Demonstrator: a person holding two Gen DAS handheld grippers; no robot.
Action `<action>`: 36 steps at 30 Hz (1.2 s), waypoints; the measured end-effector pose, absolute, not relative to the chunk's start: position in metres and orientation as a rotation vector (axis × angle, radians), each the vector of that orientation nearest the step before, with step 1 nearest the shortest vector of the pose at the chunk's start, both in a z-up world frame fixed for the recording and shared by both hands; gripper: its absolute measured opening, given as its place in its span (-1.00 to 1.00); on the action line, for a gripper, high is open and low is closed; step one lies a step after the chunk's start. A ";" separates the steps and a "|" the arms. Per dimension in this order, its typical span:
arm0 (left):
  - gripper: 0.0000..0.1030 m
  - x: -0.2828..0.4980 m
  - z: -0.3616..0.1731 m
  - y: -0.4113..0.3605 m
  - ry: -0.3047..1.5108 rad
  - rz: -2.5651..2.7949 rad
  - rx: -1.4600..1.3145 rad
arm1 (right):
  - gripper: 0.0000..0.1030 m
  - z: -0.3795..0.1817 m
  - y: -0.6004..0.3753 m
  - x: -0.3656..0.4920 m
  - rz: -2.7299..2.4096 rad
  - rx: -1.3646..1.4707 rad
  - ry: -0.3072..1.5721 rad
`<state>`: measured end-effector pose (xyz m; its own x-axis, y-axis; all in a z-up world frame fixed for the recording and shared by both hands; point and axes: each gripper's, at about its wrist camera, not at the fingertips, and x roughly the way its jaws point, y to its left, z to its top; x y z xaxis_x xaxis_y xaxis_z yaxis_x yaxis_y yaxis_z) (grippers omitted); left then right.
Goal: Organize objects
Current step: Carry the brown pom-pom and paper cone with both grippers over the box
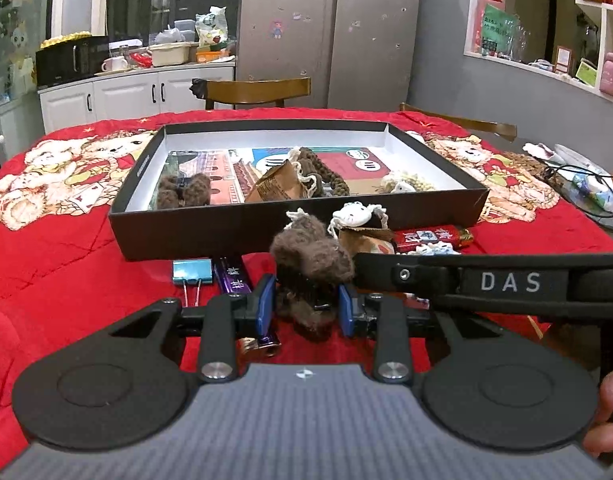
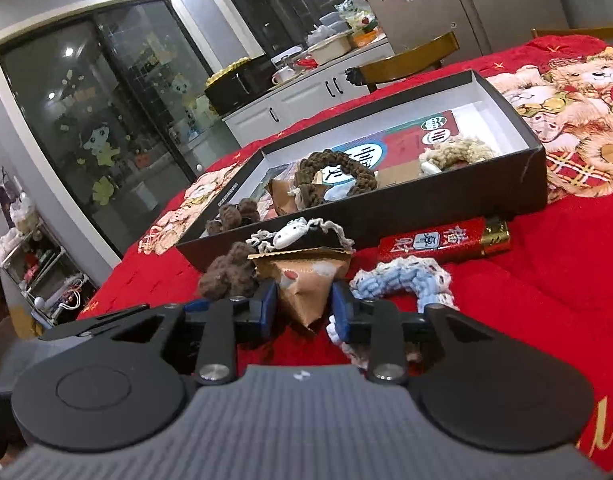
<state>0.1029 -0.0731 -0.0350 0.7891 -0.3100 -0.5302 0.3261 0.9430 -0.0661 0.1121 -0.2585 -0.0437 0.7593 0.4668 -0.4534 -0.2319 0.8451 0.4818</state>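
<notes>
Brown knit piece (image 1: 311,254) at box (image 1: 210,228) edge

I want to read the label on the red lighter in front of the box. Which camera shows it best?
The right wrist view: the red lighter lies fully exposed on the red cloth, label and gold cap facing the camera. In the left wrist view the red lighter is smaller, and the right gripper's arm crosses just below it.

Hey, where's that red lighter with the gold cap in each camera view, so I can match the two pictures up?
Left wrist view: the red lighter lies right of centre, just in front of the black box's near wall, partly behind the right gripper's arm.
Right wrist view: the red lighter lies right of centre on the red cloth, below the box's near right corner.
Shared landmark: the black box.
</notes>
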 end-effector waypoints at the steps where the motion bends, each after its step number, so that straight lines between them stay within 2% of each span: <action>1: -0.27 0.103 -0.035 -0.073 0.569 -0.345 0.026 | -0.28 -0.044 -0.259 0.112 0.391 0.421 0.595; 13: -0.27 0.103 -0.035 -0.073 0.570 -0.345 0.025 | -0.43 -0.042 -0.258 0.108 0.370 0.411 0.573; 36: -0.26 0.089 -0.024 -0.068 0.461 -0.311 -0.007 | -0.45 -0.018 -0.255 0.085 0.390 0.387 0.466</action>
<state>0.0892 -0.0685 -0.0244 0.8494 -0.2967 -0.4364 0.2933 0.9529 -0.0768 0.0850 -0.2550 -0.0177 0.8232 0.4432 -0.3549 -0.2705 0.8557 0.4411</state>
